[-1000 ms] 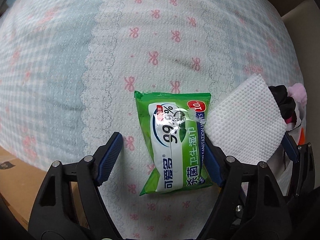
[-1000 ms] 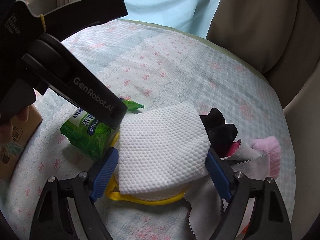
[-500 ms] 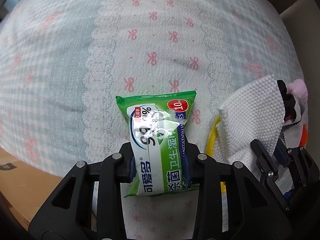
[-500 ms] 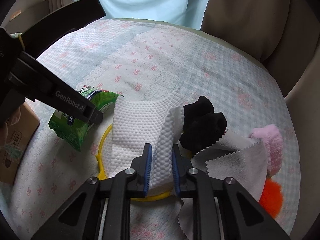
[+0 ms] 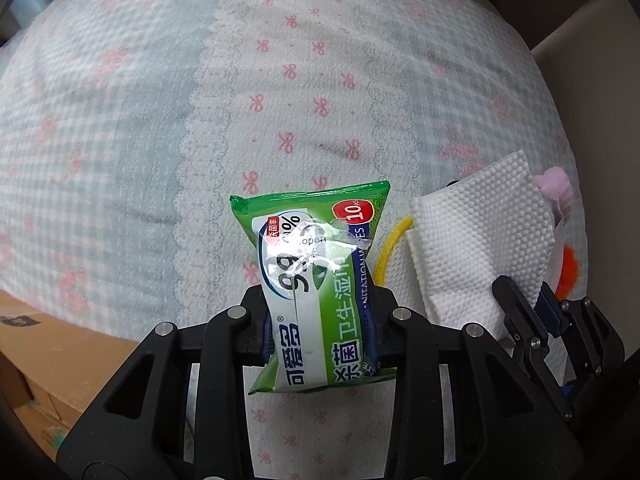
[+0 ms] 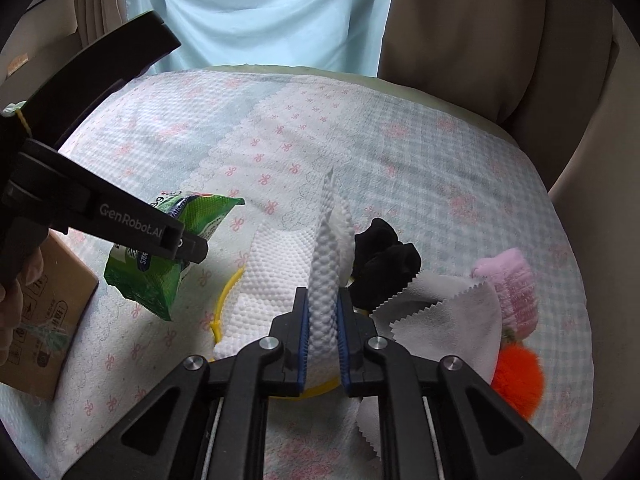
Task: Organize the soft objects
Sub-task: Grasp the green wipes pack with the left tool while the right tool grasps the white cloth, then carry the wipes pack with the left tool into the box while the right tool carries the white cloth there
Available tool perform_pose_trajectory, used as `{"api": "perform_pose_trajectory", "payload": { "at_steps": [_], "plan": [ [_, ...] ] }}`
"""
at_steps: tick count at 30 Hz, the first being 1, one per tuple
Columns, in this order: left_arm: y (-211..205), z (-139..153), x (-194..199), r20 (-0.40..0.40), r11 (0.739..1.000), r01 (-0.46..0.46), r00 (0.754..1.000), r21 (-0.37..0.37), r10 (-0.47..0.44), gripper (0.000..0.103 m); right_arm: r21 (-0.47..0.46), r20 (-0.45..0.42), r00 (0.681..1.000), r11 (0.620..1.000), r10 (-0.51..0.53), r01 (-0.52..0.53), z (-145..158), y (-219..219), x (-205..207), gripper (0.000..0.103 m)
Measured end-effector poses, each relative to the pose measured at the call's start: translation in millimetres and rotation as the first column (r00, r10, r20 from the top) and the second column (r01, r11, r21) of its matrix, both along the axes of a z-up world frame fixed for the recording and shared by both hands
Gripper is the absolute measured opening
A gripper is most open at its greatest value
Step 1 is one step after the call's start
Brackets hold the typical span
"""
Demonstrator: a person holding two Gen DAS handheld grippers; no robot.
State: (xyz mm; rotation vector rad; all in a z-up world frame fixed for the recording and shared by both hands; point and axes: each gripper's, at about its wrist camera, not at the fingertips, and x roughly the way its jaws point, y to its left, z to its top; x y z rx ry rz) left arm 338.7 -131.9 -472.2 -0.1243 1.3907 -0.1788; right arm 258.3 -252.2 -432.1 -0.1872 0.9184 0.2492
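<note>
My left gripper (image 5: pixel 320 332) is shut on a green wet-wipes pack (image 5: pixel 316 280) and holds it lifted off the bed; the pack also shows in the right wrist view (image 6: pixel 160 264) hanging from the left gripper (image 6: pixel 188 246). My right gripper (image 6: pixel 323 320) is shut on a white textured cloth (image 6: pixel 326 264), pinching a fold upright; it also shows in the left wrist view (image 5: pixel 480 248). The cloth lies over a yellow ring (image 6: pixel 224 296).
A black sock (image 6: pixel 384 264), a grey zigzag-edged cloth (image 6: pixel 448 320), a pink fuzzy item (image 6: pixel 516 284) and an orange pompom (image 6: pixel 520 376) lie to the right on the bow-print bedspread (image 5: pixel 280 80). A cardboard box (image 6: pixel 44 320) stands at the left edge.
Both grippers closed, the left on the wipes pack and the right on the white cloth. The pack is now lifted and the cloth's fold is pulled up.
</note>
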Motion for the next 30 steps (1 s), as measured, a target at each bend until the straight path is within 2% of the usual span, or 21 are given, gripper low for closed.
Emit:
{"api": "perform_pose_trajectory", "payload": {
  "at_steps": [4, 8, 17, 24, 30],
  "plan": [
    [15.8, 24.7, -12.3, 0.031, 1.0, -0.002, 1.0, -0.022, 0.003, 0.03, 0.02, 0.017, 1.0, 1.0, -0.017, 0.017, 15.7, -4.2, -5.3, 0.011],
    [15.3, 68.8, -25.0, 0.078, 0.999, -0.006, 0.997, -0.048, 0.01, 0.03, 0.027, 0.04, 0.999, 0.999, -0.036, 0.035, 40.2, -6.7, -11.1, 0.011],
    [24.0, 165.9, -65.1, 0.197, 0.997, -0.013, 0.98, -0.081, 0.029, 0.03, 0.036, 0.107, 0.99, 0.996, -0.087, 0.083, 132.7, -3.5, -39.1, 0.011],
    [71.4, 235.6, -113.9, 0.251, 0.995, -0.054, 0.965, -0.089, 0.075, 0.03, 0.072, 0.095, 0.99, 0.992, -0.109, 0.102, 211.4, 19.1, -70.7, 0.011],
    [135.0, 264.2, -148.4, 0.287, 0.994, -0.078, 0.953, -0.072, 0.096, 0.03, 0.1, 0.075, 0.992, 0.991, -0.098, 0.091, 255.0, 64.6, -97.2, 0.011]
  ]
}}
